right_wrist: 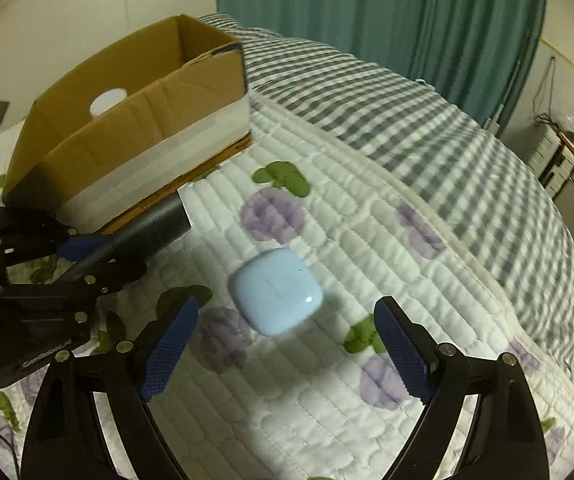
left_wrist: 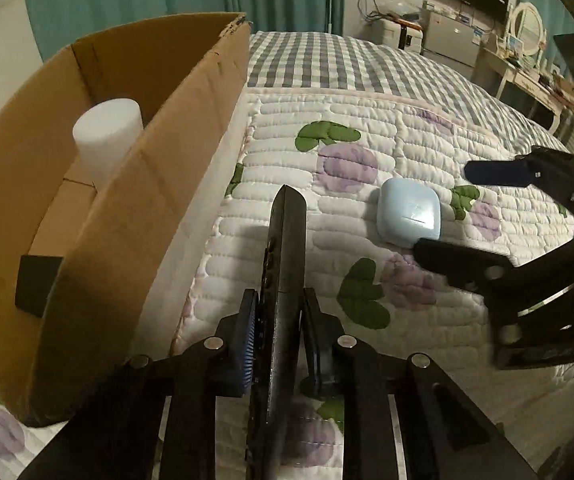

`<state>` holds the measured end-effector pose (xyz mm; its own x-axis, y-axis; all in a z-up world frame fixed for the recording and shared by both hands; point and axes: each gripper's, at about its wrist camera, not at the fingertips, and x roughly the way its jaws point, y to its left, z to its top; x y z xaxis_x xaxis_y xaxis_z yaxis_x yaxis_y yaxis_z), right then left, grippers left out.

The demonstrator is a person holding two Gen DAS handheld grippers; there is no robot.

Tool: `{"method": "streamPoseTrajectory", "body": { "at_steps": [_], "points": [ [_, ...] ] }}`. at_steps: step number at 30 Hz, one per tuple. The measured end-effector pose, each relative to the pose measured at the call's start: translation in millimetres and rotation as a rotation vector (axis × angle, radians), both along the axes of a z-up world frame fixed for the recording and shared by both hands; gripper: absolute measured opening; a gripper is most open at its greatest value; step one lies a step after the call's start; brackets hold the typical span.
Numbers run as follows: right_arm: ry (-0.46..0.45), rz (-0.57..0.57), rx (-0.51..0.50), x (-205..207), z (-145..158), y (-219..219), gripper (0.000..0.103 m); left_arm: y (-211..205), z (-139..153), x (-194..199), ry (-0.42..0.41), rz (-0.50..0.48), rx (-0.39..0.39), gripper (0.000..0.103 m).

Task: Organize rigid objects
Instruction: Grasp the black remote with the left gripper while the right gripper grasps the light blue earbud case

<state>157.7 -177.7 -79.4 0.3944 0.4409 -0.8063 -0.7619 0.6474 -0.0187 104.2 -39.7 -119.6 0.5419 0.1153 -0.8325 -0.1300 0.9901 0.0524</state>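
Observation:
My left gripper is shut on a black remote control, held on edge above the quilt, just right of the cardboard box. The remote also shows in the right wrist view, next to the box. A light blue earbud case lies on the quilt. My right gripper is open, its fingers on either side of and just short of the case. In the left wrist view the right gripper straddles the case. A white cylinder stands inside the box.
The floral quilt covers the bed, with a checked blanket beyond. A black square is on the box's inner wall. A desk with a mirror and a TV stand at the far right.

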Motion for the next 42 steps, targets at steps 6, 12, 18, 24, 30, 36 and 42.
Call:
{"method": "streamPoseTrajectory", "body": {
  "at_steps": [6, 12, 18, 24, 30, 36, 42],
  "points": [
    [-0.009, 0.046, -0.051, 0.0, -12.9, 15.8, 0.078, -3.7, 3.9, -0.1, 0.0, -0.007, -0.024, 0.021],
    [-0.017, 0.019, -0.081, 8.0, -25.8, 27.2, 0.062, -7.4, 5.8, 5.1, 0.001, -0.011, -0.038, 0.021],
    [-0.031, -0.008, -0.108, -1.5, -27.1, 26.0, 0.057, -9.3, 12.5, 1.0, -0.006, -0.02, -0.044, 0.02],
    [-0.035, -0.083, -0.1, -23.6, -14.7, 8.0, 0.057, -13.5, 23.5, -10.9, -0.02, -0.038, -0.065, 0.02],
    [-0.055, -0.143, -0.087, -43.0, 9.2, -5.5, 0.057, -19.4, 36.6, -18.7, -0.041, -0.066, -0.082, 0.02],
    [-0.083, -0.209, -0.071, -67.6, 39.4, -17.6, 0.057, -20.6, 59.5, -35.1, -0.084, -0.081, -0.108, 0.02],
    [-0.129, -0.262, -0.069, -94.5, 76.6, -23.1, 0.057, -17.8, 95.1, -56.9, -0.157, -0.104, -0.136, 0.02]
  ]
}}
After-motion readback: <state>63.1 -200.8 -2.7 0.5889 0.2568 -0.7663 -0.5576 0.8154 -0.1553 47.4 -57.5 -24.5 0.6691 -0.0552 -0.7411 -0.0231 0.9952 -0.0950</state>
